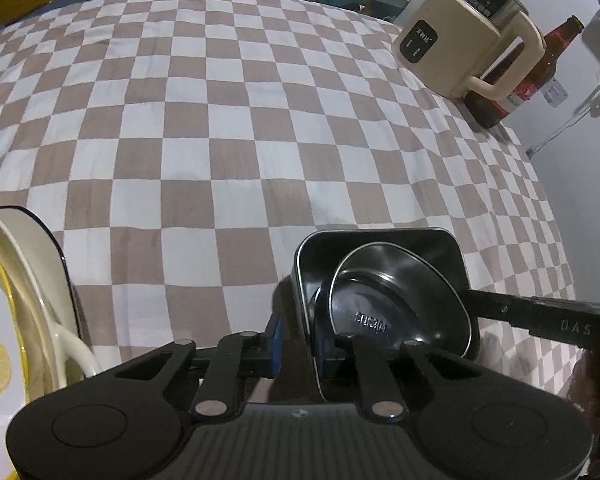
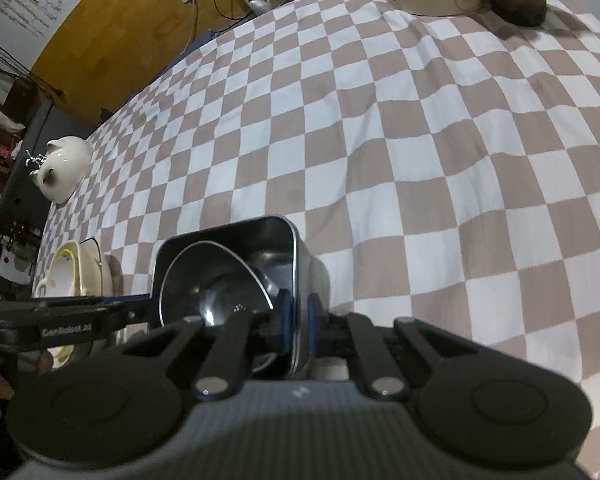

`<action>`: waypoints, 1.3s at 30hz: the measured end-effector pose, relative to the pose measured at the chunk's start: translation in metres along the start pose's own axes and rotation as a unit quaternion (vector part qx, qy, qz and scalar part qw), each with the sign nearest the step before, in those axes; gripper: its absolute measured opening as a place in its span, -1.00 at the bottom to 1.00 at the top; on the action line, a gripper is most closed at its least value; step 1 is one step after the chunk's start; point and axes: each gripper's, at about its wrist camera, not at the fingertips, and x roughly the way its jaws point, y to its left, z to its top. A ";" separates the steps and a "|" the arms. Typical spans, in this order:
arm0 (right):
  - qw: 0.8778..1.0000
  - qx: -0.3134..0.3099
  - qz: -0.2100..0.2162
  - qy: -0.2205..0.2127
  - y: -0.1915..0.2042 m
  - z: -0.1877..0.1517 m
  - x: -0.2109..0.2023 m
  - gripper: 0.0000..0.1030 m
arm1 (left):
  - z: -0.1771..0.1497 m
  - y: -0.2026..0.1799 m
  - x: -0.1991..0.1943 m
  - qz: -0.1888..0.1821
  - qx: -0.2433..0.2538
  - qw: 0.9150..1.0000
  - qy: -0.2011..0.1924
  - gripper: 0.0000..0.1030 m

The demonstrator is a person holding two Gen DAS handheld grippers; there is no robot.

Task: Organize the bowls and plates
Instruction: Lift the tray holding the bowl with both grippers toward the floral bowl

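1. The steel tray (image 1: 384, 240) sits on the checkered worktop (image 1: 220, 120), well short of the cream kettle (image 1: 468, 40), with a round steel bowl (image 1: 396, 296) lying tilted inside it.
2. The left gripper (image 1: 298, 344) is clenched on the tray's left wall.
3. The right gripper (image 2: 298, 316) pinches the opposite wall the same way.
4. The tray looks stiff, light and slick, so the thin rim is probably the only handhold, and the loose bowl could slide if tipped.
5. Ceramic dishes (image 1: 24, 280), which look fragile, wait left of the tray.
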 end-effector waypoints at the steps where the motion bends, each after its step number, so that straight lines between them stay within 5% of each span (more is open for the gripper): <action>1: 1.000 0.001 0.001 -0.001 -0.001 -0.001 0.000 -0.81 | 0.000 0.000 0.000 -0.005 -0.003 1.000 0.000 -0.81; 19: 1.000 0.001 0.002 -0.008 0.006 -0.003 -0.002 -0.88 | -0.004 0.002 -0.008 -0.021 -0.018 0.999 -0.018 -0.88; 39: 0.995 -0.035 0.025 -0.089 0.055 -0.001 -0.068 -0.87 | -0.008 0.009 -0.106 -0.042 -0.019 0.989 -0.143 -0.88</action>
